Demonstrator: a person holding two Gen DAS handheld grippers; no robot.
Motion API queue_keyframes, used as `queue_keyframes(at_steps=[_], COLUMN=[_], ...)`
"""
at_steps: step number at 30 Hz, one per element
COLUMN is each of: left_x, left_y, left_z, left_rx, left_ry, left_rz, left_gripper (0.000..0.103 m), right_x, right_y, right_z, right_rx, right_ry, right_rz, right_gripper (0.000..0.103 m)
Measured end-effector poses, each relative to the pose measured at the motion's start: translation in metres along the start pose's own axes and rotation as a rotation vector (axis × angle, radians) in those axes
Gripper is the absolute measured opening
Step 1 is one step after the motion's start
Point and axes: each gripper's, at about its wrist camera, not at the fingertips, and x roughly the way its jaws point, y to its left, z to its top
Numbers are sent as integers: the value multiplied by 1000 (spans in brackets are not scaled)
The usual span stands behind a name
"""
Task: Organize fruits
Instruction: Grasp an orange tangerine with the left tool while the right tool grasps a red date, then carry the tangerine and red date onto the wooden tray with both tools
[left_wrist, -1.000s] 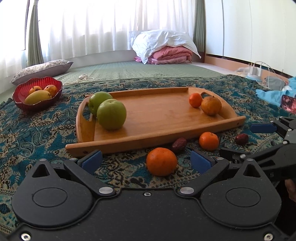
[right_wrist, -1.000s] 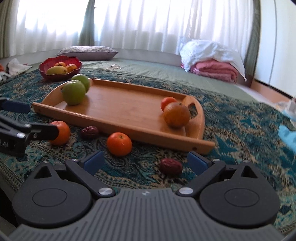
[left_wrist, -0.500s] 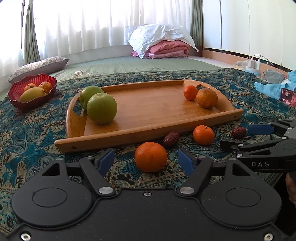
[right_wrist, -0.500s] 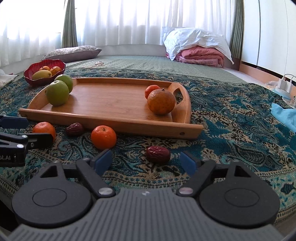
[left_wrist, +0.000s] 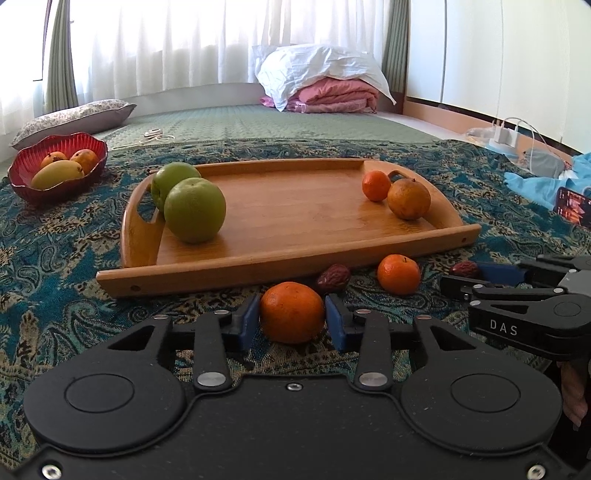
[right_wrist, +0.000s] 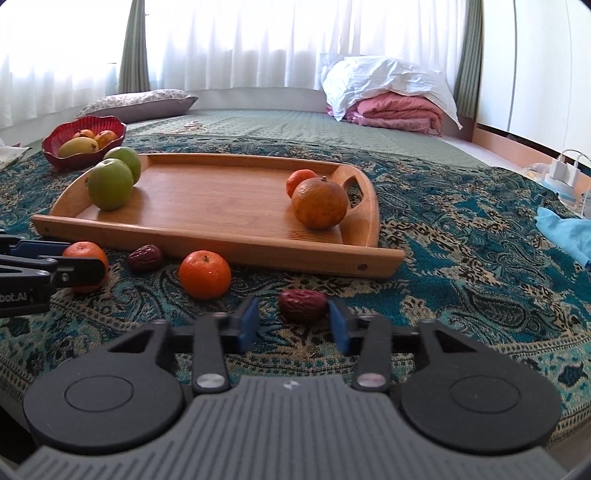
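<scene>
Left gripper (left_wrist: 291, 323) pads touch a tangerine (left_wrist: 292, 312) by the tray's (left_wrist: 280, 266) front edge — right gripper (right_wrist: 291, 325), part-open, straddles a jujube (right_wrist: 303, 304).

Sunlit white curtains (left_wrist: 184, 48), green floor mat (left_wrist: 258, 122), folded pink bedding (left_wrist: 332, 96).

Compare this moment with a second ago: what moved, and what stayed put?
Both grippers narrowed. The left gripper closed around the orange on the cloth, pads at its sides. The right gripper came in on the date, which sits against one pad with a gap at the other. The tray, its fruit and the red bowl stayed put.
</scene>
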Motion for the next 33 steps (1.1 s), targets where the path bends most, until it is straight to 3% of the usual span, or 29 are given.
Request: queue_keyframes(at_steps=[13, 19, 33], left_x=[-13, -4, 29], left_y=[15, 31, 54], left_z=[26, 37, 51], left_rx=[-55, -77, -113], left_ry=[-96, -86, -49], left_rz=[62, 107, 134], left_gripper=[36, 36, 36], right_x=[-3, 9, 40], right_y=[-5, -6, -17], right_z=[23, 35, 50], right_rx=[39, 26, 81], right_ry=[-84, -86, -35], right_rz=[-26, -43, -72], right_gripper=[33, 33, 33])
